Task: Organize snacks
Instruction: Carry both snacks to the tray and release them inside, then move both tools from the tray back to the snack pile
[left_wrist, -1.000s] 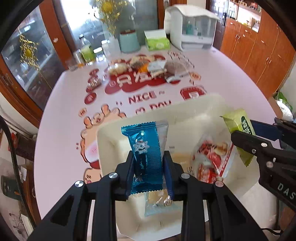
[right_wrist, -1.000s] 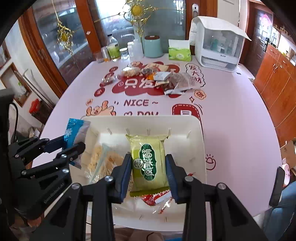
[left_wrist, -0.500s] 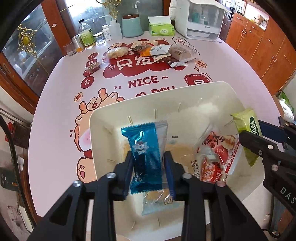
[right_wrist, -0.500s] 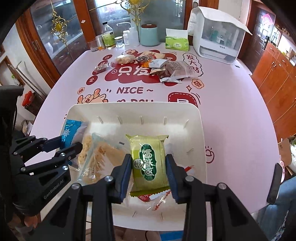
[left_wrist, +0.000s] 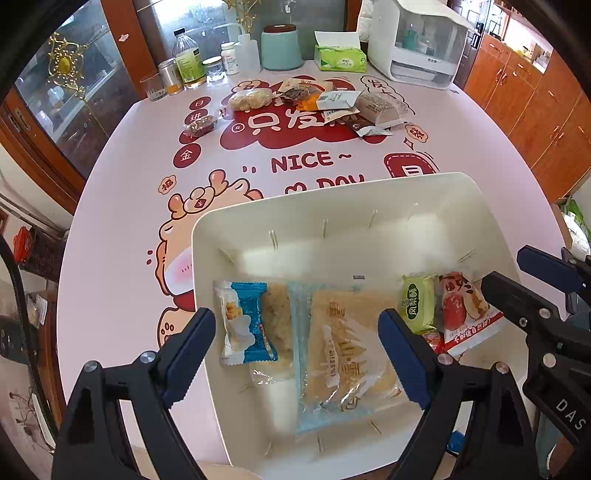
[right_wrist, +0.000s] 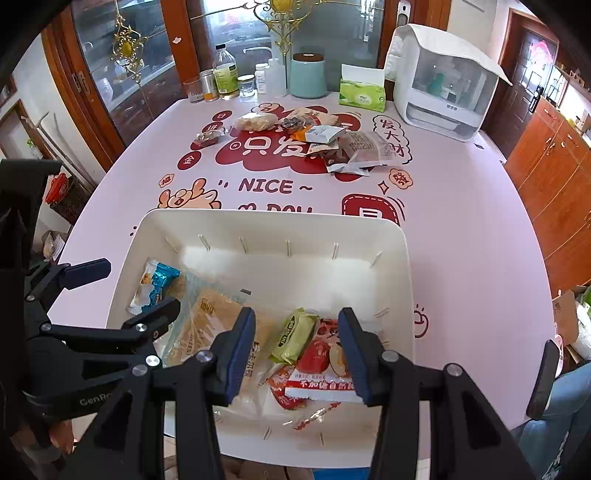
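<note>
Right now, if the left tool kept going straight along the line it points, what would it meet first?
Most likely the large clear cracker packet lying in the white bin, directly between the opening jaws of the left tool. The blue snack packet lies just left of that line. Depth is hard to judge.

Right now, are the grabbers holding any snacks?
No. The left gripper is opening over the blue packet lying in the white bin. The right gripper is opening too, the green packet loose between its jaws.

Snack count, white bin and table

Sitting in one white bin: five snack packets; lying at upper centre: one loose snack pile, number unclear; two grippers showing.
</note>
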